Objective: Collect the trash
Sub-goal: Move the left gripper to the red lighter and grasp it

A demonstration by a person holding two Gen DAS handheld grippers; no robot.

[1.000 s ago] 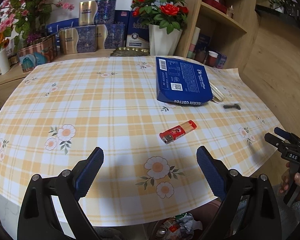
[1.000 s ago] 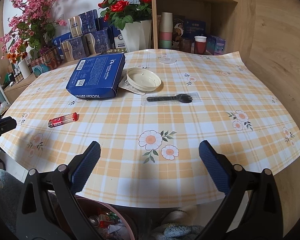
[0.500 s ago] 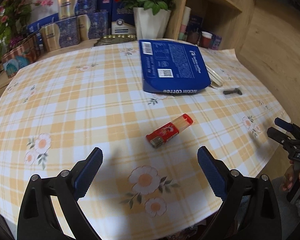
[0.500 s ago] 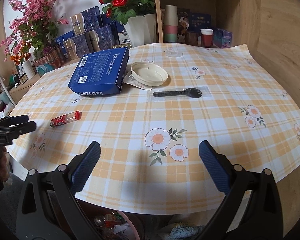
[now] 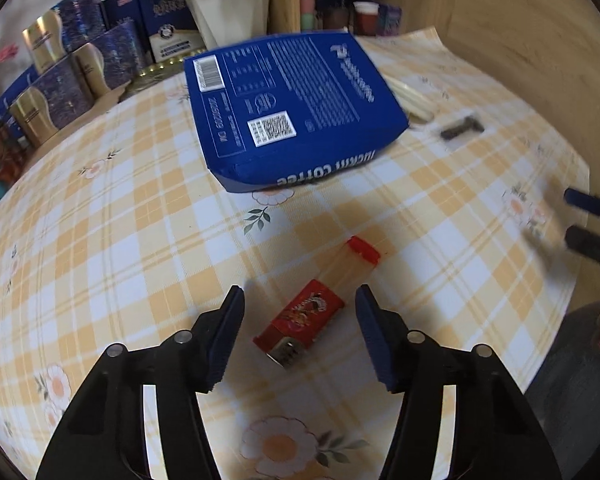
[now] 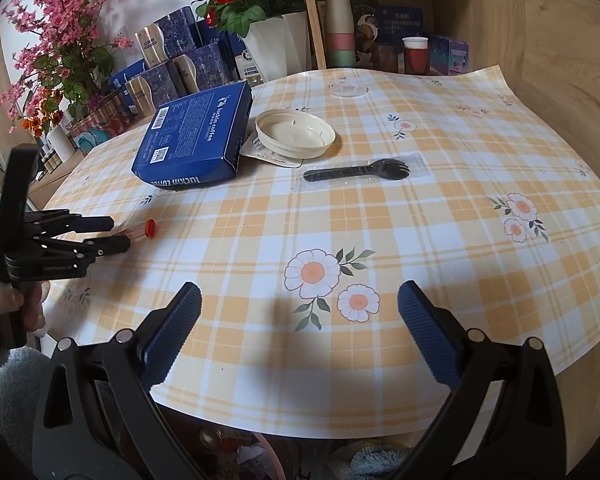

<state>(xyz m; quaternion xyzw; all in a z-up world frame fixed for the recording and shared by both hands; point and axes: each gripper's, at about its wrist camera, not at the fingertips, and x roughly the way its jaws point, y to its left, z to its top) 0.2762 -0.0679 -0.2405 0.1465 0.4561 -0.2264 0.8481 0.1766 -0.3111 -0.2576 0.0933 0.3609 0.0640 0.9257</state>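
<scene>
The left gripper is being held low over a red lighter, whose jaws have just been closing in; the ribbed blue pads are flanking the lighter's body on either side with gaps still showing, so nothing is being clamped. The lighter is lying flat on the glossy checked tablecloth, a smooth sheet printed with orange squares and daisies. Its metal head is pointing toward 6 o'clock and its translucent end with a red cap toward 1 o'clock.

At 12 o'clock from the lighter, a flat rectangular blue coffee box of printed cardboard is resting, with a white barcode label and a QR sticker on its upper face. At 2 o'clock, a black plastic fork is being seen blurred. In the right wrist view the fork is shown sealed in a clear wrapper, at 5 o'clock from a round cream lid with a raised rim, which is sitting just beside the box.

The right gripper is being held with its jaws standing wide apart over the table's near edge, with nothing between them. At its 6 o'clock, below the cloth's edge, a bin holding crumpled wrappers is being partly glimpsed.
</scene>
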